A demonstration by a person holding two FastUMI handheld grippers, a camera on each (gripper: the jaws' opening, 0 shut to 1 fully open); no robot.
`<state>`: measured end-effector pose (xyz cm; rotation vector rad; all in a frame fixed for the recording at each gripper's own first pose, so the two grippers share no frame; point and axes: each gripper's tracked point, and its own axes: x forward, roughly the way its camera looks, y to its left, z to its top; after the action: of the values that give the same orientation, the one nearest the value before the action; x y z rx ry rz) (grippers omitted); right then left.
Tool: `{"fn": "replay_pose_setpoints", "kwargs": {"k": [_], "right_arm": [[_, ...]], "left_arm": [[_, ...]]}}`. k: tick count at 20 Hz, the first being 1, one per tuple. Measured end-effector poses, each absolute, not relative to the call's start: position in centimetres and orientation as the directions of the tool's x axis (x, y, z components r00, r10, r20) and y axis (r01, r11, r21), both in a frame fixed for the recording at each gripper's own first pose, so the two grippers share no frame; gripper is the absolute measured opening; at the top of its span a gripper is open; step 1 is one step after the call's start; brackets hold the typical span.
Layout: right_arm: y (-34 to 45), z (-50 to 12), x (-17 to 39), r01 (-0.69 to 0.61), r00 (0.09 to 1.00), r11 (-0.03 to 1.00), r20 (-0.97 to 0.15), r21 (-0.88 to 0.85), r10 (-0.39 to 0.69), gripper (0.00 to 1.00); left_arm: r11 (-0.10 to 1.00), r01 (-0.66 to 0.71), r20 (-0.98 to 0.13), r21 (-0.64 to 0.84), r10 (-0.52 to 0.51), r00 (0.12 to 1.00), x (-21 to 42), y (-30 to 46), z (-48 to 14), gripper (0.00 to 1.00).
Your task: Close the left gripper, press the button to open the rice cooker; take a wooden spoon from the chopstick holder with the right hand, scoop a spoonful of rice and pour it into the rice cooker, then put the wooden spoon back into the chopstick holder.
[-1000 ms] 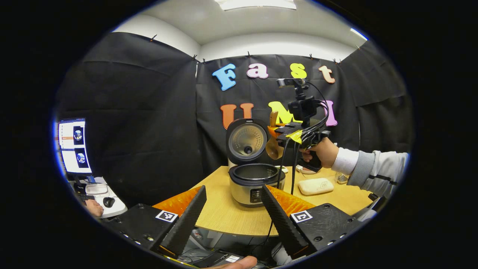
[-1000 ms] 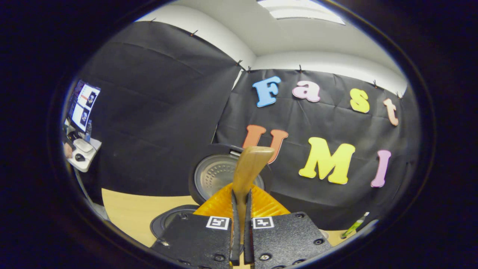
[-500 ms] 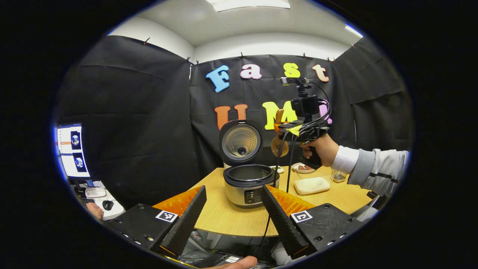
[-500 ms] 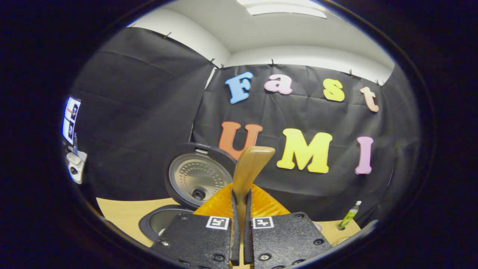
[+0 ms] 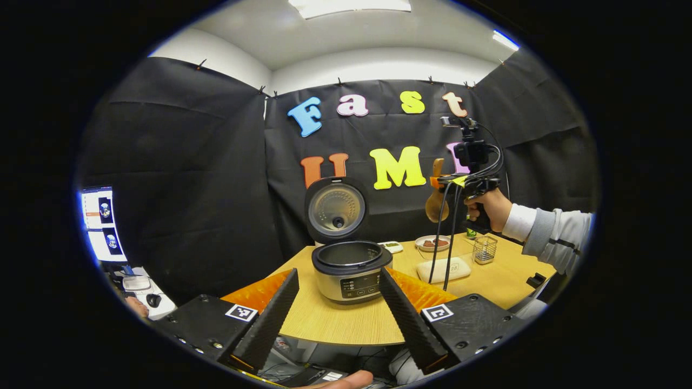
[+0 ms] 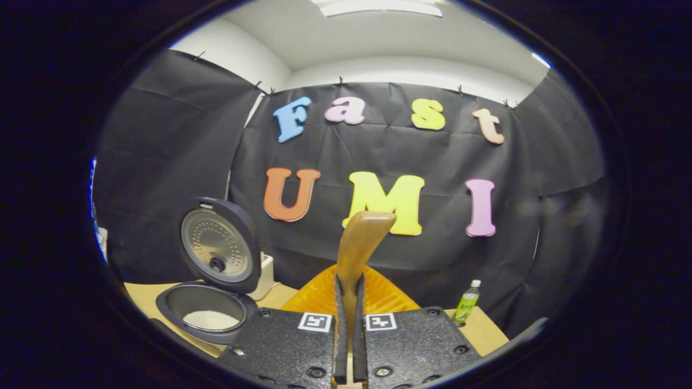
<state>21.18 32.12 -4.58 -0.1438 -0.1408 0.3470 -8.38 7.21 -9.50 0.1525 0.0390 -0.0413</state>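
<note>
Table [image 5: 346, 324]: rice cooker [image 5: 351, 270] at near edge, lid up, white rice in pot; landmark for rest

My right gripper [image 6: 348, 324] now well right of cooker, above chopstick holder [image 5: 485, 248]; a second ago beside open lid. Fingers pinch wooden spoon [image 6: 359, 243], bowl hanging down

Judgement: pour done, return to holder next

My left gripper [image 5: 338, 313] in front of cooker, fingers spread, idle

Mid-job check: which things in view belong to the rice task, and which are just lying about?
Job:
rice cooker, lid up, rice inside
wooden spoon, clamped in right gripper
chopstick holder

Lying about:
green bottle
white pad
small dish
monitor
</note>
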Motion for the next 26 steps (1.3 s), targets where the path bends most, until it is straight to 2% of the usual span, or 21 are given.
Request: {"fn": "replay_pose_setpoints", "kwargs": {"k": [3,6,9,13,18,26], "right_arm": [[27.6,-3.8,22.2,-0.269,0.951,0.954,0.122,-0.135,0.286,0.07],[23.3,-3.6,23.4,-0.210,0.968,0.972,0.121,-0.102,0.222,0.10],[19.8,-3.9,24.2,-0.171,0.974,0.979,0.128,-0.111,0.185,0.10],[14.8,-5.5,25.7,-0.126,0.990,0.992,0.067,-0.022,0.127,0.11],[11.2,-8.3,27.7,-0.097,0.995,0.995,-0.003,0.017,0.097,0.11],[10.2,-10.8,28.5,-0.088,0.995,0.995,-0.043,0.053,0.091,0.14]], "left_arm": [[0.985,0.060,-0.052,0.164,-0.052,0.997,-8.5,6.3,-9.8,0.96],[0.982,0.071,-0.047,0.173,-0.064,0.997,-8.7,5.4,-9.6,0.96],[0.986,0.018,-0.024,0.165,-0.014,1.000,-8.2,5.7,-8.8,0.96],[0.992,0.034,-0.008,0.118,-0.033,0.999,-7.9,4.3,-8.3,0.96],[0.998,0.034,-0.023,0.060,-0.032,0.999,-7.5,3.9,-8.3,0.96],[0.997,0.056,-0.036,0.055,-0.054,0.998,-7.3,2.6,-8.8,0.96]]}}
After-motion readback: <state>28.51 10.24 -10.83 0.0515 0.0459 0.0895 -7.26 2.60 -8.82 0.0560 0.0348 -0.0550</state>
